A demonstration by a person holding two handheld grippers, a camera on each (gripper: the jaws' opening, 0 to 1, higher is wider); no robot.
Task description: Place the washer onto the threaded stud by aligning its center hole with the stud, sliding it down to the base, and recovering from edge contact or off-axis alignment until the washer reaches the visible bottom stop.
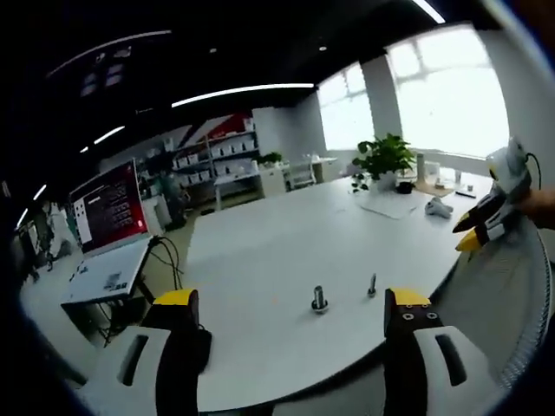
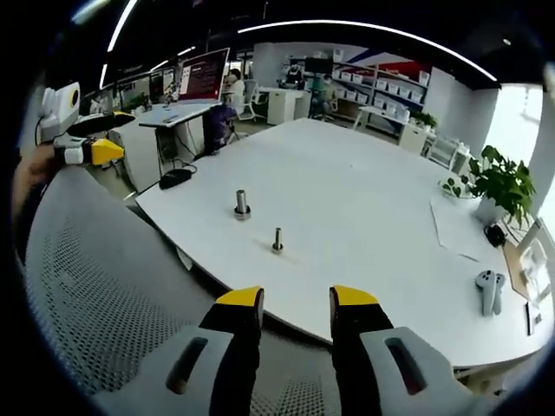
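Right gripper view: threaded stud (image 2: 277,239) upright on table (image 2: 364,208)

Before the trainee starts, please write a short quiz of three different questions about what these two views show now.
1. True or false: the left gripper has its jaws apart with nothing between them.
2. How many metal studs stand on the white table? A) one B) two C) four
3. Fill in: in the right gripper view, the mesh surface below the table edge is the back of an office ____.

Key:
1. True.
2. B: the wider stud and the thin stud, standing apart.
3. Chair. The right gripper hangs open above it.
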